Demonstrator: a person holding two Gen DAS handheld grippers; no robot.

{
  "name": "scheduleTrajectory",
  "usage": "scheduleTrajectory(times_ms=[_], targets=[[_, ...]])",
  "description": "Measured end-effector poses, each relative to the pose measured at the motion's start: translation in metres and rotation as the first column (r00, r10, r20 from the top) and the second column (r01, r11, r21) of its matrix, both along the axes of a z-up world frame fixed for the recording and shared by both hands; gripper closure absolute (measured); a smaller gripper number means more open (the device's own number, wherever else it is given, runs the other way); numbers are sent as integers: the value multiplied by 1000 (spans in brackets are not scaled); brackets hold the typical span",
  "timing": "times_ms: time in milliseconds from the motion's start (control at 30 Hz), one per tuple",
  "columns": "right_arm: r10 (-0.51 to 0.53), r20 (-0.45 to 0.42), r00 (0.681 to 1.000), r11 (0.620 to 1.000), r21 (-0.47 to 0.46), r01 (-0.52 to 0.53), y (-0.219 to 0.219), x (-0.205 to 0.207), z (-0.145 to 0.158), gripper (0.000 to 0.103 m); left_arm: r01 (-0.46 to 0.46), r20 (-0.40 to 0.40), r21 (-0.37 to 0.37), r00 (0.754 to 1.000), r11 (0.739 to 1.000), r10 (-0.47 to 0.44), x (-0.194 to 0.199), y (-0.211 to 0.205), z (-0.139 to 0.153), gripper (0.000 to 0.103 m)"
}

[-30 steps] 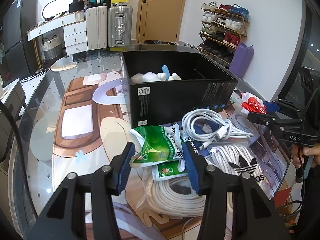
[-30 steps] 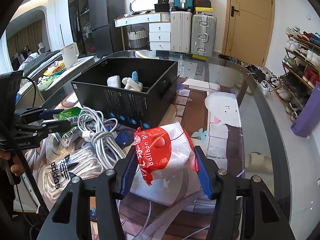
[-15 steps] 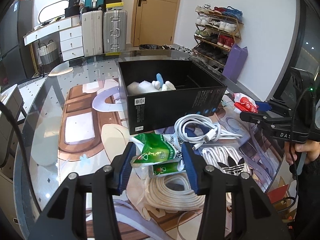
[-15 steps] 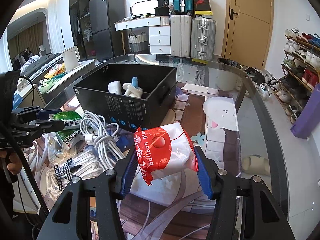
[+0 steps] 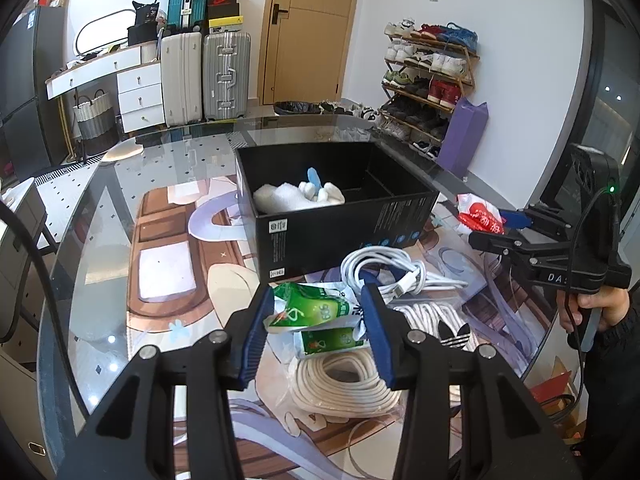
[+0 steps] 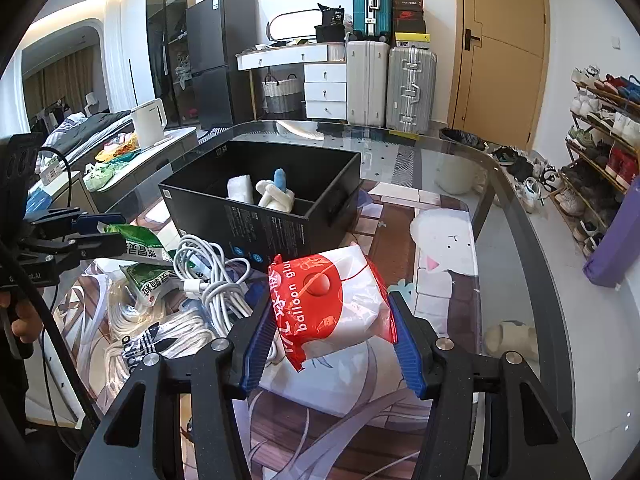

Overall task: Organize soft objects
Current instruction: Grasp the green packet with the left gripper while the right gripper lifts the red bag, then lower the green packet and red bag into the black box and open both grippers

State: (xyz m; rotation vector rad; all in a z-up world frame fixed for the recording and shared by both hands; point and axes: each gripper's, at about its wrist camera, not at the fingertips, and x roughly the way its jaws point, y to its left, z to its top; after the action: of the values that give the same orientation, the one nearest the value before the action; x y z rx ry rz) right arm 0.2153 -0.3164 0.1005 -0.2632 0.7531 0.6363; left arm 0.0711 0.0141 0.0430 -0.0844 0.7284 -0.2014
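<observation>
With both packets now lifted off the glass worktop [image 5: 100, 264], your left hand-held gripper [image 5: 316, 316] clamps the crinkly green plastic packet [image 5: 308, 310] at lower centre while your right hand-held gripper [image 6: 330, 320] pinches the red-and-white balloon packet [image 6: 332, 304], ready for the black cardboard box [image 6: 276, 224].

Left gripper [image 5: 316, 334]: blue-padded fingers [image 5: 254, 344] clamped on a green packet [image 5: 310, 312]. Right gripper [image 6: 330, 328]: fingers clamped on a red-and-white bag [image 6: 332, 306], held between pads.
</observation>
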Motion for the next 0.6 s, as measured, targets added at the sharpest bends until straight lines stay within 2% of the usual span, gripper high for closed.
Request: scheduleTrajectory(times_ms=[433, 600], targets=[[34, 43, 999, 999, 33, -35, 7, -11, 12, 47, -12, 89, -26, 996, 1000, 14, -8, 1, 26, 59], [52, 49, 997, 996, 73, -55, 10, -14, 19, 47, -33, 137, -38, 990, 999, 38, -6, 2, 37, 59]])
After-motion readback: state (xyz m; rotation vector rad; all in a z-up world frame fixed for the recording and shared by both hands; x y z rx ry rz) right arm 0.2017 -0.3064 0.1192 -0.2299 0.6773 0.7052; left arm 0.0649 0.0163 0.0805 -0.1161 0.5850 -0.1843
